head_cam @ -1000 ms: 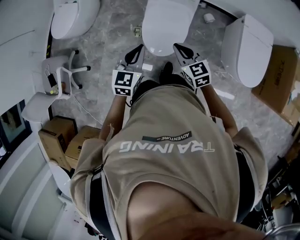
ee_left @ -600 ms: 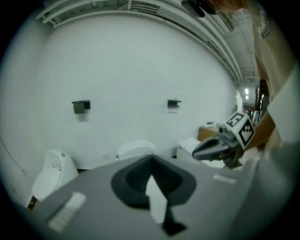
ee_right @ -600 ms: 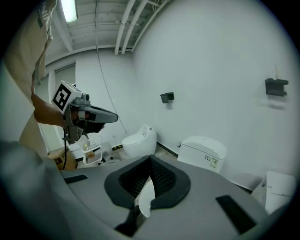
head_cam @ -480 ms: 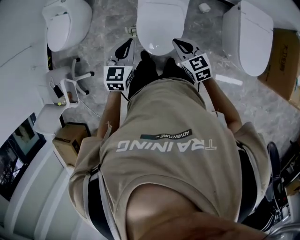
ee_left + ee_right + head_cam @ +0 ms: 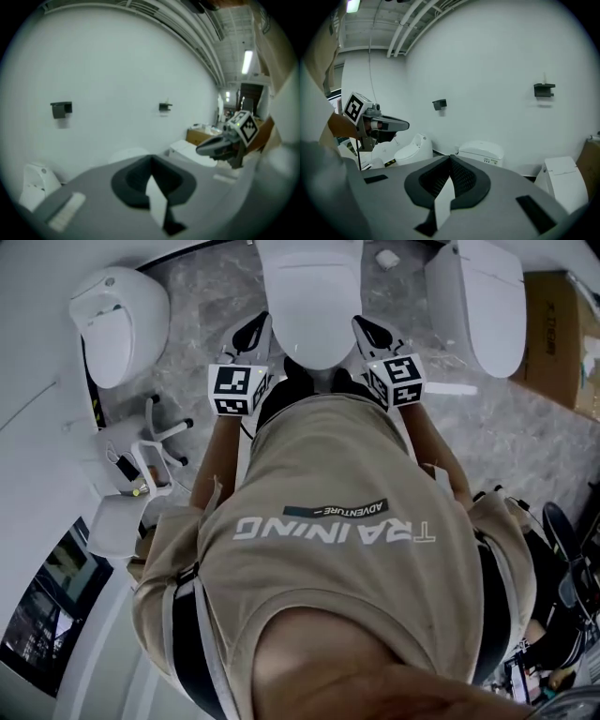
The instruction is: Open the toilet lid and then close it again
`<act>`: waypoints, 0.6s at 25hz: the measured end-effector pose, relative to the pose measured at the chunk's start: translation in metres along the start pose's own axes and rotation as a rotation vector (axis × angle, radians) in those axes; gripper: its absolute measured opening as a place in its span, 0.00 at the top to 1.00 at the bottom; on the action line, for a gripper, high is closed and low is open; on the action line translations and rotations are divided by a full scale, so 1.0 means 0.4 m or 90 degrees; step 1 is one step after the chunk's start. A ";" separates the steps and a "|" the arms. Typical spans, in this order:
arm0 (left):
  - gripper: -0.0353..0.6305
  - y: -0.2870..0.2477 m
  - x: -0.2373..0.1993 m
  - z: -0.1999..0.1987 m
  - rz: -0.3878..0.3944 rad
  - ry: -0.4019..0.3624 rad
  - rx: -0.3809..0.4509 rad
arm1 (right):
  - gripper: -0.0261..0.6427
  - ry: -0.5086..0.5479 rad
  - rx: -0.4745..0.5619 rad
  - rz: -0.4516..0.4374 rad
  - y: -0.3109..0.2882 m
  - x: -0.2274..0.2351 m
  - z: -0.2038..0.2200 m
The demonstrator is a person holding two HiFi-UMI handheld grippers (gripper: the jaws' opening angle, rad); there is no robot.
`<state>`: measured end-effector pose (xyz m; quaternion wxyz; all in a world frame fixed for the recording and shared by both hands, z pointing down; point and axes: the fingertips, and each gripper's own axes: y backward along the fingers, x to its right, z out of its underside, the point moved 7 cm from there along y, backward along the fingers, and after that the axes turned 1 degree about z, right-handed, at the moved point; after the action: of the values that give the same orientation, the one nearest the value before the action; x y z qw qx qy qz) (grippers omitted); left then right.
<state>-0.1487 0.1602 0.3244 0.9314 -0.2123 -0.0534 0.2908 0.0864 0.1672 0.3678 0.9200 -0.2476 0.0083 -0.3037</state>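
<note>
The middle white toilet [image 5: 310, 296] stands straight ahead against the wall, its lid [image 5: 312, 320] down. My left gripper [image 5: 251, 330] is just left of the bowl's front and my right gripper [image 5: 367, 330] just right of it; neither touches it. Both are shut with nothing between the jaws. In the left gripper view the shut left gripper [image 5: 151, 158] points at the wall, with the toilet [image 5: 127, 153] just beyond it and the right gripper [image 5: 219, 146] to its right. The right gripper view has the toilet [image 5: 481, 152] beyond the shut right gripper [image 5: 451, 158], and the left gripper [image 5: 390, 125] at the left.
A second toilet [image 5: 118, 322] stands at the left and a third [image 5: 478, 298] at the right. Cardboard boxes [image 5: 558, 338] lie at far right. A white chair [image 5: 150, 451] stands at the left. Black brackets [image 5: 544, 89] hang on the wall.
The person has stepped closer to the middle toilet, and both grippers have moved forward to either side of its front. The lid has stayed down.
</note>
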 end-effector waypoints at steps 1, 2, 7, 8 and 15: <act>0.94 -0.004 -0.019 0.008 0.008 0.002 -0.002 | 0.94 -0.001 -0.002 0.012 -0.010 -0.009 -0.006; 0.94 -0.009 -0.037 0.019 0.019 0.002 -0.007 | 0.94 0.004 -0.005 0.024 -0.020 -0.018 -0.013; 0.94 -0.040 -0.107 0.105 0.072 0.013 -0.055 | 0.94 0.012 -0.026 0.094 -0.056 -0.035 -0.022; 0.94 -0.044 -0.112 0.126 0.081 0.024 -0.064 | 0.94 0.008 -0.035 0.100 -0.057 -0.037 -0.013; 0.94 -0.098 -0.129 0.243 0.093 0.088 -0.118 | 0.94 -0.017 -0.117 0.101 -0.082 -0.046 0.089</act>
<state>-0.1926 0.1377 0.4302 0.8857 -0.3203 0.0000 0.3361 0.0592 0.1710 0.4117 0.9145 -0.3336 0.0435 -0.2249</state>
